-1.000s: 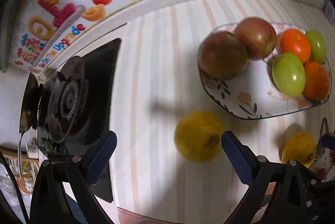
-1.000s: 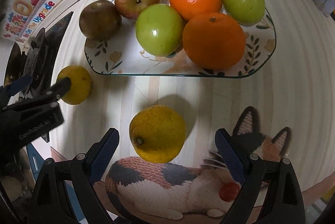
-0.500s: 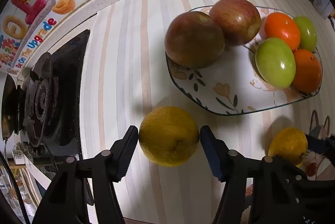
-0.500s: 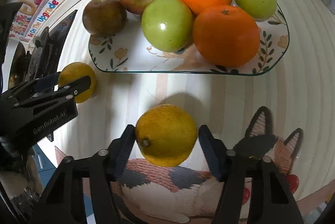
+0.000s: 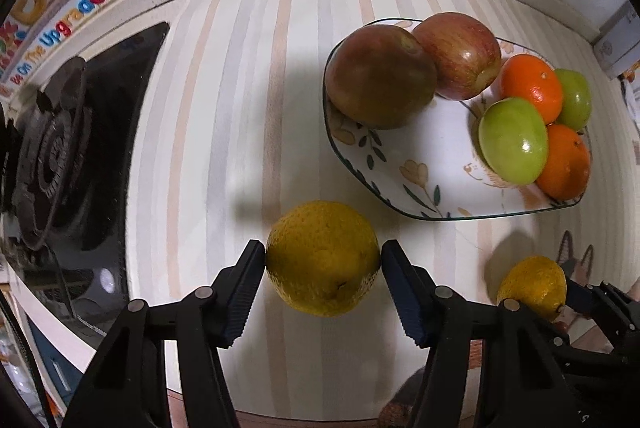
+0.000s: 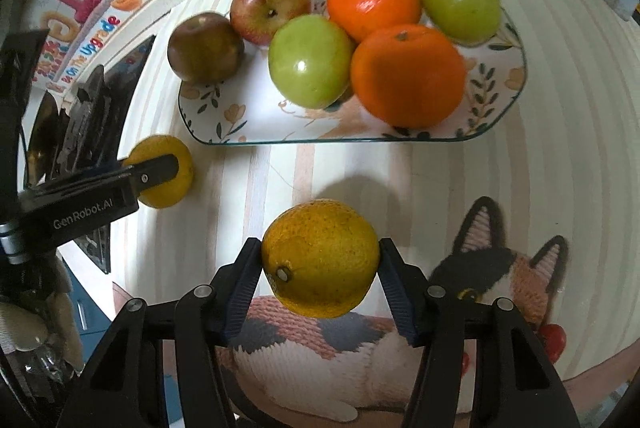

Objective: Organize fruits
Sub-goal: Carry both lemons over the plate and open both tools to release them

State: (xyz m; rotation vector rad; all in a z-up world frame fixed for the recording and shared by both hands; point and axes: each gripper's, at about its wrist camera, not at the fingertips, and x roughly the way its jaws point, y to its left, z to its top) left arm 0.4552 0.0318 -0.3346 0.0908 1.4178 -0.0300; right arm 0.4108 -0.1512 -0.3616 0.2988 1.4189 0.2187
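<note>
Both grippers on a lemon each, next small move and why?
Probably lift both straight up. The left gripper and right gripper have just closed, pads pressing each lemon still down by the counter, while the plate has bare space at its front.

Left gripper (image 5: 323,260) and right gripper (image 6: 320,270) (both angled down) seemingly clamped.

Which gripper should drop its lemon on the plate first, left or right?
Probably right. The right gripper holds its lemon directly before the plate's open near strip. The left gripper's lemon faces the corner filled by the dark apple.
</note>
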